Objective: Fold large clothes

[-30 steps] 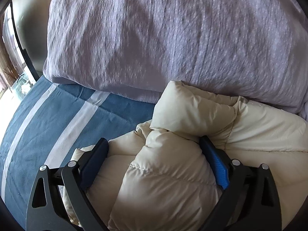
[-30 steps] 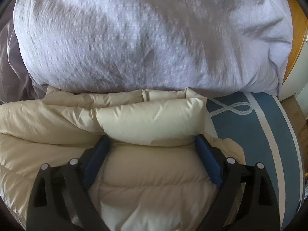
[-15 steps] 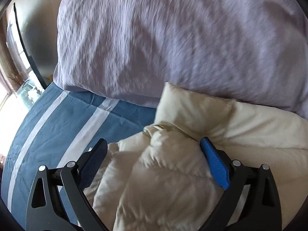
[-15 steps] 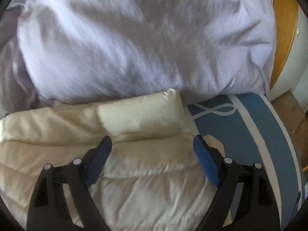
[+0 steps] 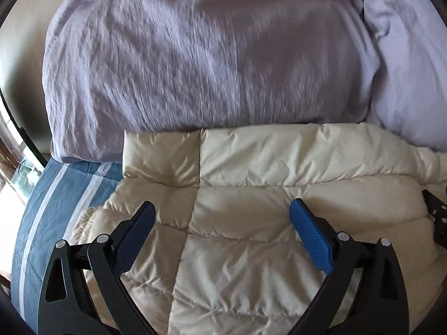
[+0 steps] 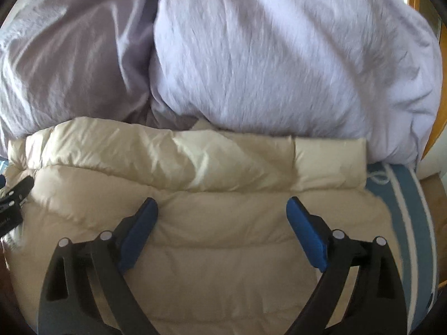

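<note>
A cream quilted puffer jacket (image 5: 251,184) lies folded on the bed, its far edge against the pillows; it also fills the right wrist view (image 6: 223,223). My left gripper (image 5: 222,212) is open above the jacket's left part, holding nothing. My right gripper (image 6: 222,209) is open above the jacket's right part, holding nothing. The right gripper's black frame (image 5: 435,217) shows at the right edge of the left wrist view, and the left gripper's frame (image 6: 14,201) at the left edge of the right wrist view.
Two lilac pillows (image 5: 195,55) (image 6: 279,55) lie behind the jacket. The blue bedspread with white stripes (image 5: 50,203) (image 6: 402,195) shows on both sides. A wooden headboard (image 6: 435,89) is at far right, a window (image 5: 16,162) at far left.
Both grippers have pulled back and up from the jacket. The bunched folds between the jaws are gone; the jacket now lies flatter and squared against the pillows.
</note>
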Tool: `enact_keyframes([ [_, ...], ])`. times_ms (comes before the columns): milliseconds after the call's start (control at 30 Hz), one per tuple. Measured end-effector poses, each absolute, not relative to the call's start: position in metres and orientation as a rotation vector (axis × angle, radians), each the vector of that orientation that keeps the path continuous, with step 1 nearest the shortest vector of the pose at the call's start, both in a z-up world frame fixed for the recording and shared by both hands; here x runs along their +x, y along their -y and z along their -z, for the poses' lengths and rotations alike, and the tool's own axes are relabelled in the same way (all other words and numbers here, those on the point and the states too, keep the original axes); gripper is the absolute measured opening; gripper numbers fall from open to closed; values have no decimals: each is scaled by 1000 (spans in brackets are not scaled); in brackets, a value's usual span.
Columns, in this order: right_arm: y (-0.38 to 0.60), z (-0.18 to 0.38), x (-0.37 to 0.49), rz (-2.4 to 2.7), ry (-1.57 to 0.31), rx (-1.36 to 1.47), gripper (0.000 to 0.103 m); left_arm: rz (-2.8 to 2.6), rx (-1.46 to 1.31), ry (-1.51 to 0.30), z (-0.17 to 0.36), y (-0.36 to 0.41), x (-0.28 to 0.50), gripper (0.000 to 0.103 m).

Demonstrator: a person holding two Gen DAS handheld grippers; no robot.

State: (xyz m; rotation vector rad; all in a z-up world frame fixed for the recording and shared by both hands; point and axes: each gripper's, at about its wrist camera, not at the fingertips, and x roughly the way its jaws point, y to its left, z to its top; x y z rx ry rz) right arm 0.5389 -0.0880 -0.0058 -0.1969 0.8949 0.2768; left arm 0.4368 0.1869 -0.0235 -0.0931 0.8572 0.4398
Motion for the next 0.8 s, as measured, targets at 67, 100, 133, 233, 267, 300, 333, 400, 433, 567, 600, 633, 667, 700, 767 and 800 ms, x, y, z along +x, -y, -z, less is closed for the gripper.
enact_keyframes([
  [67,92,11,542,-267,-911,-172,96,-456,-100,-859,31,-194,438,99],
  [100,94,14,544,-265,-918,-157,97,-462,-101,-859,34,-197,439,99],
  [133,96,17,545,-266,-924,-143,97,-467,-104,-861,38,-202,440,99],
  [233,102,23,550,-272,-933,-118,99,-464,-117,-862,48,-214,444,99],
  [267,102,24,551,-273,-933,-116,99,-465,-122,-861,47,-218,444,99],
  [300,102,25,551,-273,-932,-117,99,-465,-126,-860,49,-220,444,99],
  [333,102,27,551,-272,-932,-117,99,-464,-128,-860,51,-223,446,99],
  [400,101,32,552,-270,-934,-117,100,-462,-134,-862,56,-227,448,99],
  [433,101,33,552,-269,-936,-119,100,-462,-136,-862,58,-224,448,99],
  [567,99,41,552,-264,-940,-125,101,-459,-144,-866,59,-215,449,99],
  [600,99,42,554,-263,-941,-126,101,-459,-145,-867,59,-214,448,99],
  [633,98,47,557,-261,-942,-127,101,-458,-146,-868,61,-215,448,99],
  [667,96,50,557,-259,-942,-129,101,-457,-148,-870,63,-217,448,99],
  [700,96,51,557,-256,-942,-134,101,-457,-148,-871,62,-212,450,99],
  [767,93,51,557,-253,-943,-140,101,-455,-150,-876,65,-215,451,100],
  [800,92,52,558,-252,-945,-143,101,-454,-150,-879,66,-212,452,100],
])
